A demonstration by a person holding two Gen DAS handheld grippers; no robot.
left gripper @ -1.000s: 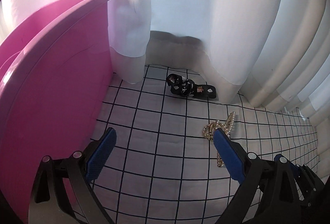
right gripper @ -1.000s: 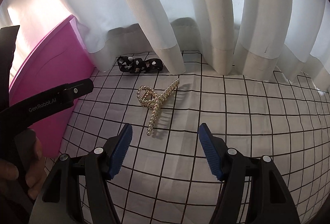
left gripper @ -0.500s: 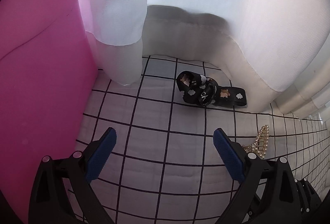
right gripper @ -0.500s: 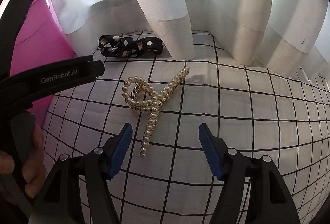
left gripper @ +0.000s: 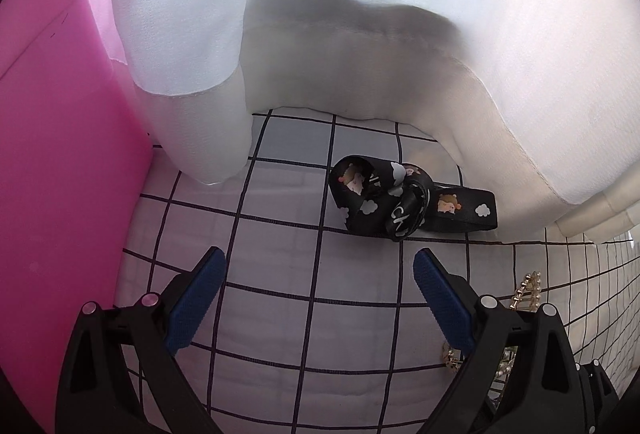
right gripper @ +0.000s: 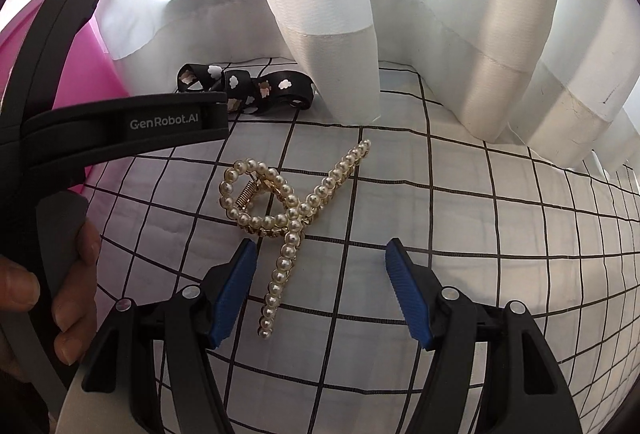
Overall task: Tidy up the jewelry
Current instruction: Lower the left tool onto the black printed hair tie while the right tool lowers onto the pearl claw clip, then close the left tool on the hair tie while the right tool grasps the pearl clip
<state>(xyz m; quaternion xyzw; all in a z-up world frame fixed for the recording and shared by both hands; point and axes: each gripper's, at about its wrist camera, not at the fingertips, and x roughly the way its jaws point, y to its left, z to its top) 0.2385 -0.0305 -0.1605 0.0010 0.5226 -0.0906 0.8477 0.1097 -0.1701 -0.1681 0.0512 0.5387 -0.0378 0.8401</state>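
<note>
Black tool frames, blue ribbed pads, silver screws, white "GenRobot.AI" lettering.

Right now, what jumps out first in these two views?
The pearl hair claw lies on the grid-patterned cloth, just ahead of the open right gripper. The black cartoon-print ribbon lies by the white curtain ahead of the open left gripper. A pink bin stands left.

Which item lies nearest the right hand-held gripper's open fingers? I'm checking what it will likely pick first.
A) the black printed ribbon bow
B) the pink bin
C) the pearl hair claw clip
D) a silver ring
C: in the right wrist view the pearl hair claw clip has its tail reaching between the fingers of the right hand-held gripper, while the black ribbon bow lies farther back by the curtain.
</note>
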